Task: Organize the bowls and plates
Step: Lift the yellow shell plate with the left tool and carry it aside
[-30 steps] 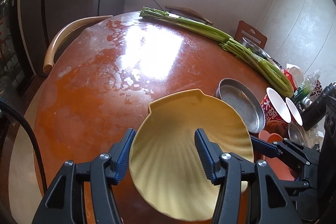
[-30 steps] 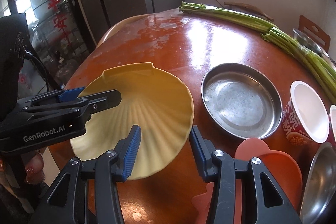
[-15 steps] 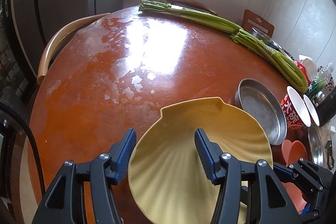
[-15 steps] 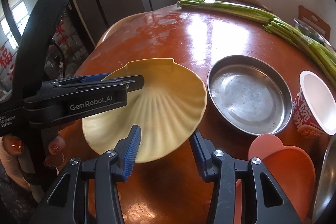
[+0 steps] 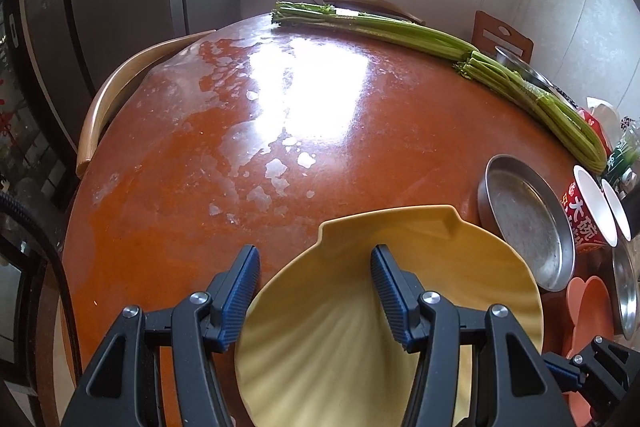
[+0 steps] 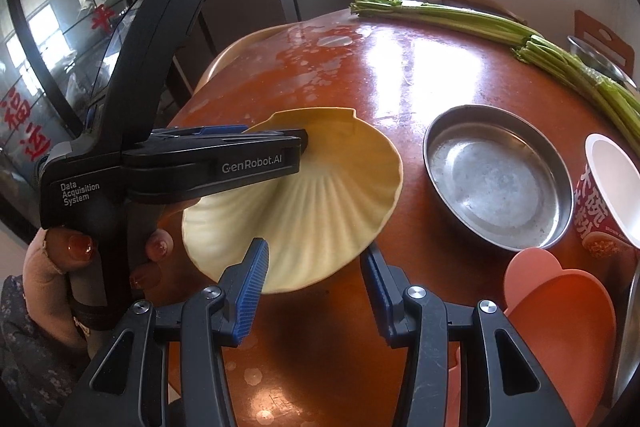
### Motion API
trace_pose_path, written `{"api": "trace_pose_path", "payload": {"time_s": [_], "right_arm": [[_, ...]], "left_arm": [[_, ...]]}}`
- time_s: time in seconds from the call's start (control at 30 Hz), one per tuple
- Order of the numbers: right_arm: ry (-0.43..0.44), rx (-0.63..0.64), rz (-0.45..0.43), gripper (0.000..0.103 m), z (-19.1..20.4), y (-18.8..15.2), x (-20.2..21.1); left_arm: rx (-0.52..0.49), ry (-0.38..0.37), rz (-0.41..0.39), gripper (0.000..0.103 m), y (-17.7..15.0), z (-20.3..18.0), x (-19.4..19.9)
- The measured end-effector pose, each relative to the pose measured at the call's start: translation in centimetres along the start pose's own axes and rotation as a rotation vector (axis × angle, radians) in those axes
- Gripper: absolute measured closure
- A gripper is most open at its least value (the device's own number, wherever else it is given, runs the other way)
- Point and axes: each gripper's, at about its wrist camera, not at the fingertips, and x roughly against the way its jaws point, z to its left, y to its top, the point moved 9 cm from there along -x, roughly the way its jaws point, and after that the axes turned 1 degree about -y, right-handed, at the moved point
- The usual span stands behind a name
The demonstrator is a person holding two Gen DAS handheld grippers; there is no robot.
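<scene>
My left gripper (image 6: 306, 143) stays clamped on the yellow shell plate (image 6: 320, 203), now carried toward 9 o'clock, away from the steel pan (image 6: 496, 179). Right gripper (image 6: 316, 287) is shut, empty.

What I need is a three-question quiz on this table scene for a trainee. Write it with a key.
1. True or false: the yellow shell plate lies flat on the table.
2. What does the left claw grip? A) the yellow shell plate B) a glass jug C) a frying pan
3. What lies along the table's far edge?

Key: 1 false, the plate is tilted and lifted off the tabletop. 2 A. 3 long green stalks.
</scene>
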Motion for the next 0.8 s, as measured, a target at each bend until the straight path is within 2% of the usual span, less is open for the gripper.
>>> {"api": "trace_pose_path", "payload": {"time_s": [0.3, 0.8], "right_arm": [[-0.006, -0.007, -0.001, 0.053, -0.4, -0.5, 0.5], [-0.006, -0.017, -0.004, 0.053, -1.3, -0.8, 1.1]], "left_arm": [[-0.038, 0.042, -0.010, 0.046, -0.1, -0.4, -0.3], [-0.055, 0.012, -0.015, 0.045, -0.7, -1.0, 0.7]]}}
